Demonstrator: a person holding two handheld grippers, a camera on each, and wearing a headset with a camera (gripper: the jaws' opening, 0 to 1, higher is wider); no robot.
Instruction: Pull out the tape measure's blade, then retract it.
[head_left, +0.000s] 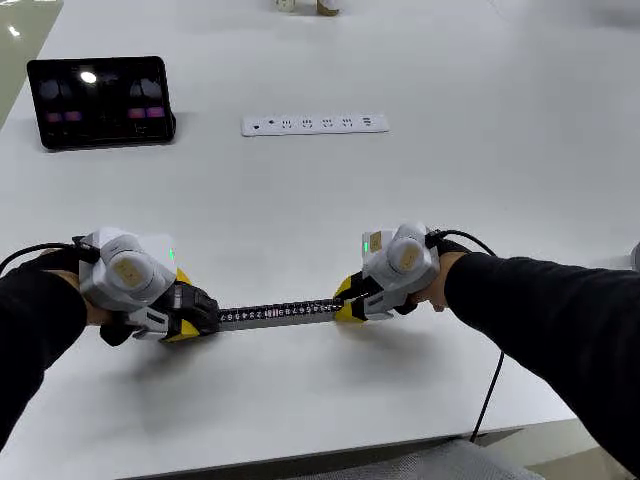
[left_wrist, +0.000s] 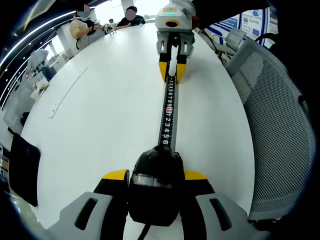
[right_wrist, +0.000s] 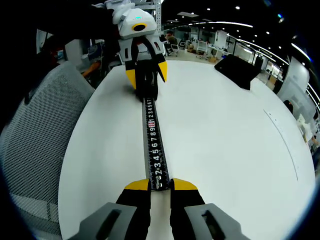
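Printed in white along the black tape blade (right_wrist: 154, 150): single digits running 2 to 9, a red-tinted mark at the ten, then 1 to 7 beyond.

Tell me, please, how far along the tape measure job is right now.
Done: the blade is partly out of the tape measure case and stretches straight over the white table, numbers showing. In hand: the left tool is shut on the case, and the right tool pinches the blade's end. Left: possibly more pulling, then the whole retraction.
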